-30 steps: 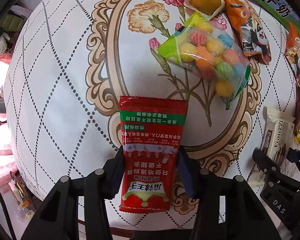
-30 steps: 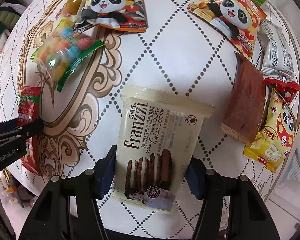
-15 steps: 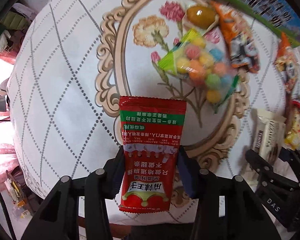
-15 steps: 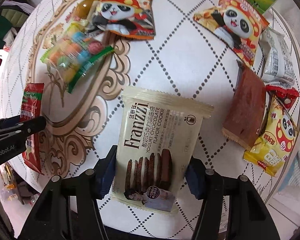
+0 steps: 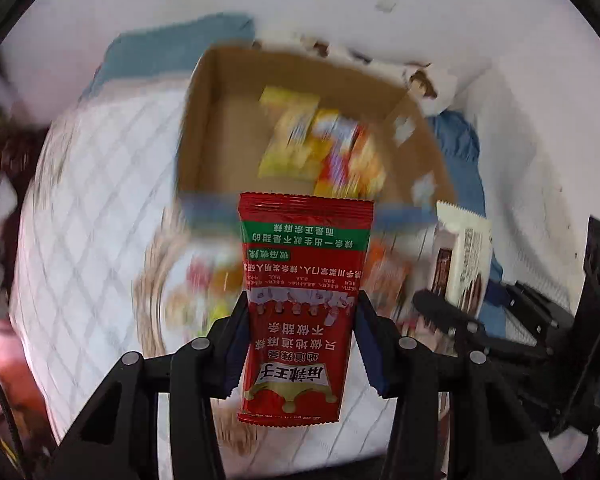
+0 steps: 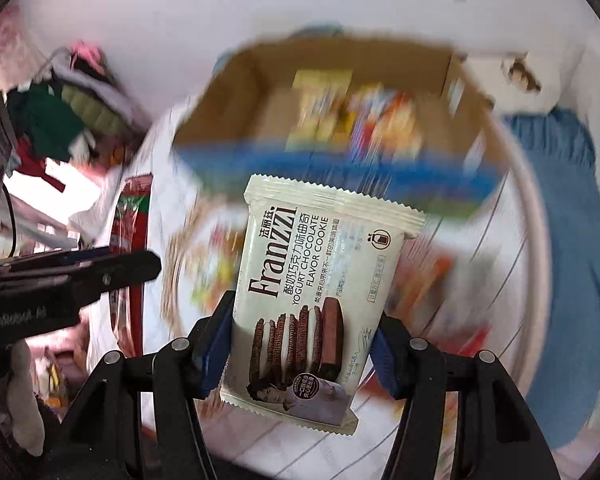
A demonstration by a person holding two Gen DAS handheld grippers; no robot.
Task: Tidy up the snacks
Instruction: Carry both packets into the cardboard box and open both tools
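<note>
Currently: my left gripper (image 5: 300,320) pinches a red packet (image 5: 300,300); my right gripper (image 6: 304,336) pinches a cookie pack (image 6: 316,280); cardboard box (image 5: 208,128) beyond, blurred.

bright, even daylight; background smeared with heavy motion blur, held packets crisp, fisheye bending and darkening the edges.

Motion blur smears the packets (image 5: 320,144) inside the cardboard box (image 5: 204,120).

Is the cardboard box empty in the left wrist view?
No: the cardboard box already holds yellow and colourful snack packets, blurred, on its floor.
</note>
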